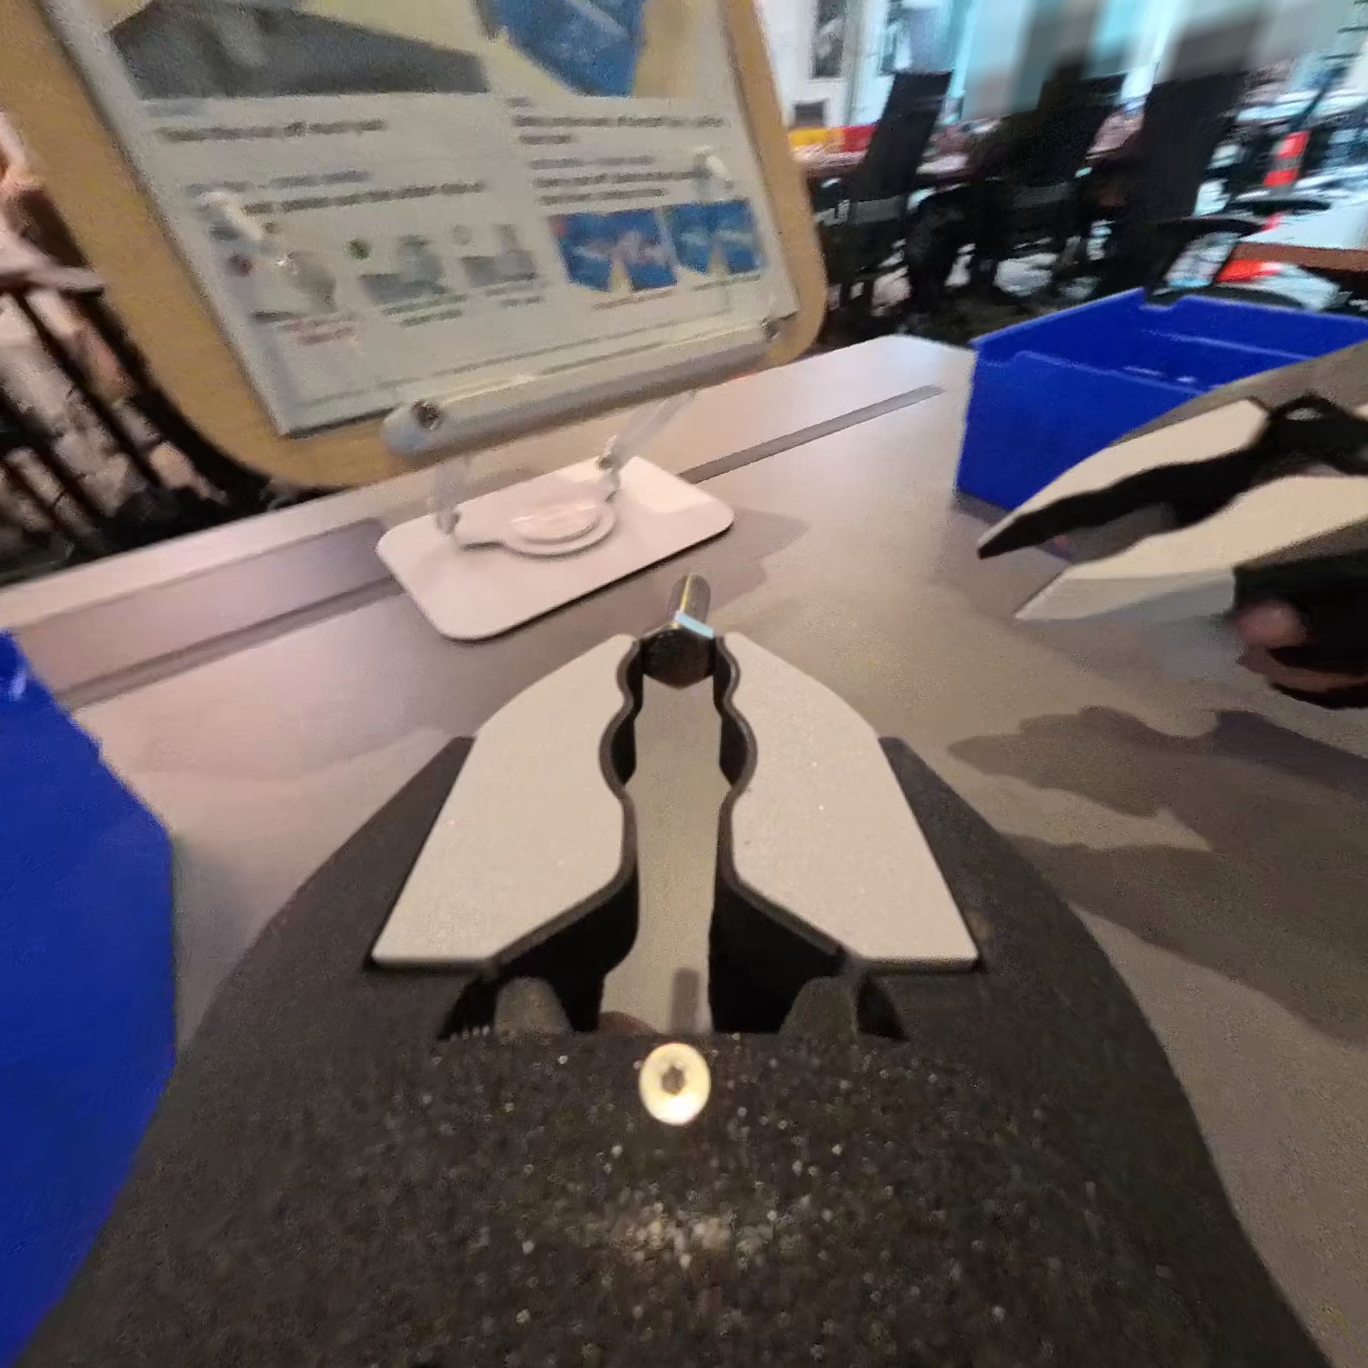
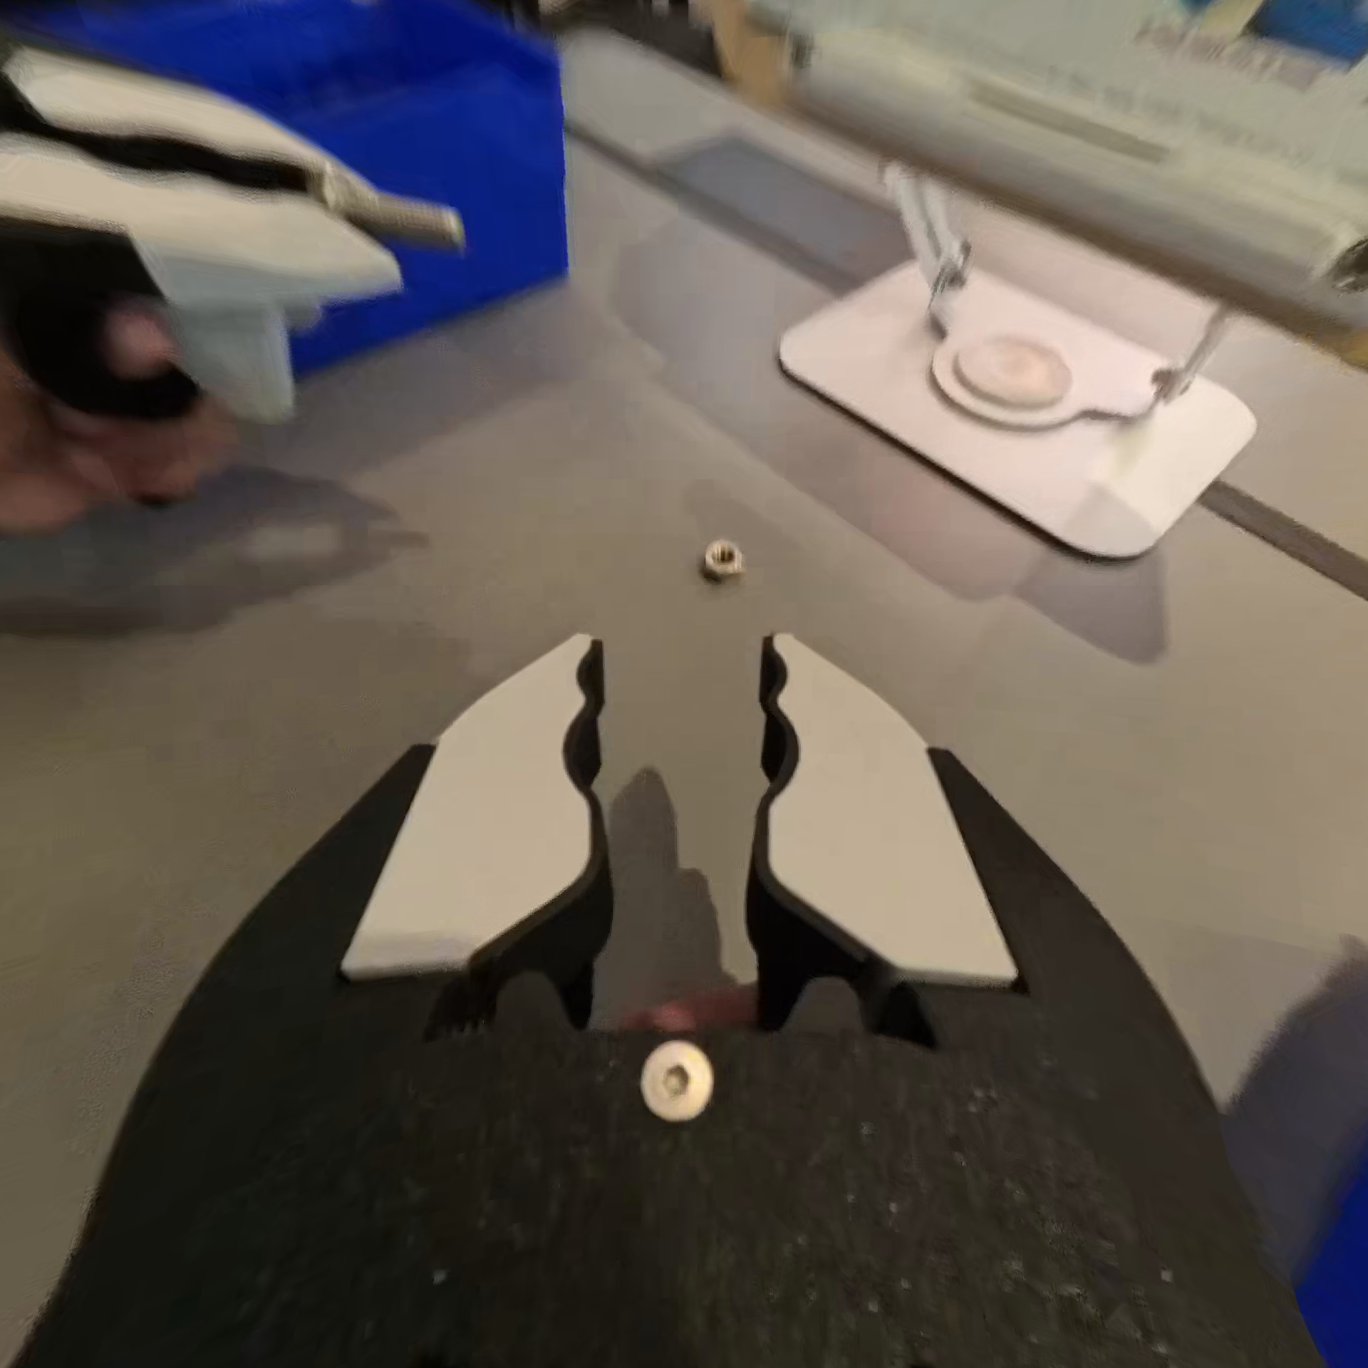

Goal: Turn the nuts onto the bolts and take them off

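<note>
A: Left gripper (image 1: 677, 655) status?

B: Fingers (image 1: 548, 799) pinched on the hex head of a bolt (image 1: 685, 625). Threaded shank pokes out past the tips, aimed toward the white stand base (image 1: 562, 562). The right wrist view shows the same: left gripper (image 2: 318, 189) clamped on the bolt (image 2: 392, 215), held above the tabletop (image 2: 222, 740), in front of a blue bin (image 2: 414, 148).

A: Right gripper (image 2: 681, 648)?

B: Fingers (image 2: 488, 814) spread, nothing between them. In the left wrist view it sits off to the right of the stand base (image 1: 1110, 511), a hand (image 1: 1303, 636) wrapped under it.

A: Nut?

B: One nut (image 2: 715, 560) lying loose on the tabletop, bore up, just ahead of the right fingertips and apart from them. Left of the stand base (image 2: 1021, 414), nearer the camera. Not on the bolt.

A: Anything else near the stand?

B: It carries a tilted board with a printed sheet (image 1: 444, 200), blurred. Second blue bin (image 1: 1110, 400) to the right of the base, behind the right gripper. Another blue bin (image 1: 66, 962) at the left edge, close to the left gripper's body. Grey tabletop (image 1: 851, 592) with a dark groove running behind the base.

A: Frame quality?

B: Right wrist view is motion-blurred, fine detail on the bolt threads is soft.
</note>
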A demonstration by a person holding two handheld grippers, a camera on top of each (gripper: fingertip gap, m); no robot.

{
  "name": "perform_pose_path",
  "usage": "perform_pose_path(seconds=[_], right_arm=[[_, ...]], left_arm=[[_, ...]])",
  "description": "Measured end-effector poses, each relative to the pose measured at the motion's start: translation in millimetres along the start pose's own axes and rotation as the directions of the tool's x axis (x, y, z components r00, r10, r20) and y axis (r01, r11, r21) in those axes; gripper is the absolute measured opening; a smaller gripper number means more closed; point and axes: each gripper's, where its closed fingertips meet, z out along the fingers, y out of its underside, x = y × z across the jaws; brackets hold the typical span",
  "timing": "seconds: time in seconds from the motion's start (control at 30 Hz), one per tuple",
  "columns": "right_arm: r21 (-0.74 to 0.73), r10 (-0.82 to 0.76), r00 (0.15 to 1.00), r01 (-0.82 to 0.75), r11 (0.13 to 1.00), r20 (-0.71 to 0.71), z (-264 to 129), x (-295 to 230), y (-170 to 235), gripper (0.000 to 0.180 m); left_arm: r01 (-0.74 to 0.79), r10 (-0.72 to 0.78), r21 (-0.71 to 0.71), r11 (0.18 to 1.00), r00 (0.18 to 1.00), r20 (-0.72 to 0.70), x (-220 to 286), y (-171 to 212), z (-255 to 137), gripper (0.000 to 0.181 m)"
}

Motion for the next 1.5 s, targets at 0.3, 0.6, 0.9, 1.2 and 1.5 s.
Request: perform_pose_path(seconds=[0.3, 0.6, 0.9, 1.2, 1.5], right_arm=[[-0.397, -0.592, 0.762, 0.644, 0.654, 0.261, 45, 5, -5, 0.036], [-0.4, -0.575, 0.613, 0.79, 0.466, 0.542, 100, 14, 6, 0.03], [-0.404, -0.483, 0.622, 0.777, 0.483, 0.617, 115, 17, 23, 0.027], [-0.244, -0.54, 0.654, 0.727, 0.641, 0.529, 95, -4, -3, 0.017], [0.485, -0.431, 0.855, 0.257, 0.836, 0.289, -40, -71, -103, 0.017]], left_arm=[[0.186, -0.188, -0.042, 0.982, 0.979, -0.077, 1, 13, -9, 0.018], [0.213, -0.217, -0.05, 0.976, 0.972, -0.088, -10, 14, -9, 0.018], [0.261, -0.271, -0.094, 0.961, 0.955, -0.121, -13, 21, -4, 0.018], [0.264, -0.267, -0.047, 0.963, 0.932, -0.246, 0, 2, -13, 0.018], [0.334, -0.286, -0.039, 0.942, 0.737, -0.612, 44, -44, -51, 0.017]])
